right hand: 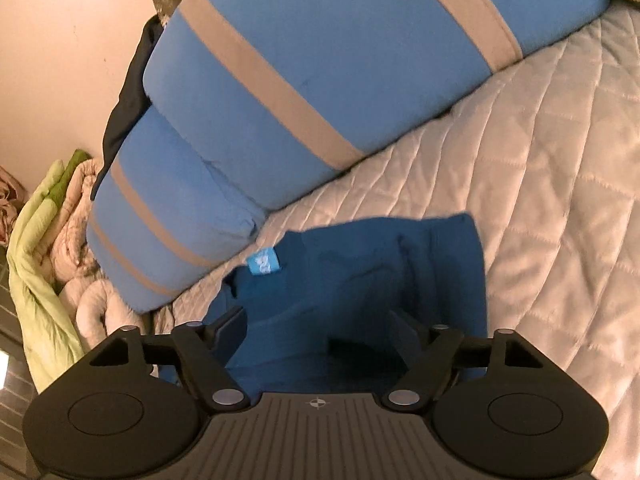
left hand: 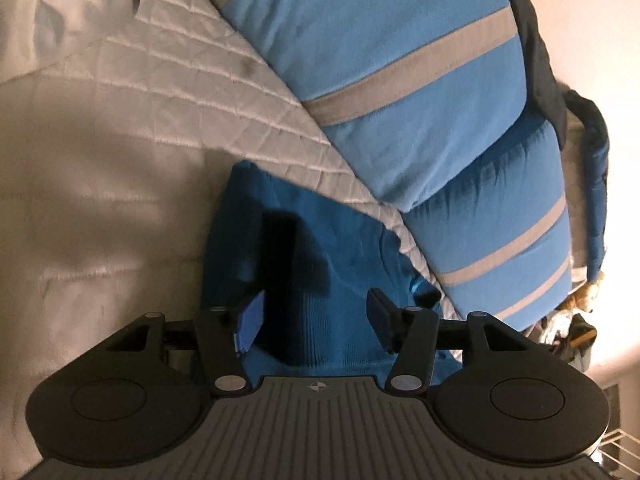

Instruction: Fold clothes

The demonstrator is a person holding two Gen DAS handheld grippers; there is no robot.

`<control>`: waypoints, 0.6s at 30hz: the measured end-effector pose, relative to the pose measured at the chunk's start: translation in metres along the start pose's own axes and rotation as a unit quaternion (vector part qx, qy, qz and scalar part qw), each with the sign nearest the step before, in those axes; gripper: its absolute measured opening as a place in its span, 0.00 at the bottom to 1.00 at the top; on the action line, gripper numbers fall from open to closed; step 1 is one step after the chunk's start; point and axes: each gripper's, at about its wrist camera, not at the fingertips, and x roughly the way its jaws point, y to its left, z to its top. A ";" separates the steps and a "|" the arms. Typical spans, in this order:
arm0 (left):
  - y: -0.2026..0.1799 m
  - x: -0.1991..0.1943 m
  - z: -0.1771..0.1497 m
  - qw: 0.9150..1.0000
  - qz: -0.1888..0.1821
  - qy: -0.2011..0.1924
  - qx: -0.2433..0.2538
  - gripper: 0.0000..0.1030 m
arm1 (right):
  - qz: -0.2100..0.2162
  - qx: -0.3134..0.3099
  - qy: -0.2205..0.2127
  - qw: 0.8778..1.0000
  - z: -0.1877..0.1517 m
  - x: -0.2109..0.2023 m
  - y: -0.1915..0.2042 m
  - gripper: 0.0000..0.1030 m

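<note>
Quilted bed cover (left hand: 100, 160) carries a soft, light blue knit garment (left hand: 320, 248); both the left gripper (left hand: 316, 314) and right gripper (right hand: 320, 332) gape open above it, best pinching its near hem.

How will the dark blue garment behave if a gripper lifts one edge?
Likely floppy: the dark blue garment lies creased and folded on the quilted bedspread. Probably light, soft knit, so it should drape and unfold, not slide stiffly.
</note>
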 end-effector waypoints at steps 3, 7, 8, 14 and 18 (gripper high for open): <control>-0.003 0.003 -0.004 1.000 0.001 0.008 0.006 0.51 | 0.000 0.005 0.011 1.000 -0.007 0.005 0.000 0.69; -0.007 0.009 -0.008 1.000 0.002 0.015 0.009 0.49 | -0.015 0.009 0.017 1.000 -0.013 0.014 -0.001 0.64; -0.008 0.010 -0.008 1.000 0.002 0.016 0.010 0.47 | -0.024 0.011 0.016 1.000 -0.013 0.016 -0.001 0.62; -0.013 0.013 -0.011 0.999 0.014 0.023 0.021 0.27 | -0.071 0.009 0.011 0.997 -0.017 0.024 -0.004 0.55; -0.009 0.008 -0.010 1.000 0.008 0.019 0.014 0.26 | -0.100 0.010 -0.016 0.995 -0.019 0.017 -0.002 0.53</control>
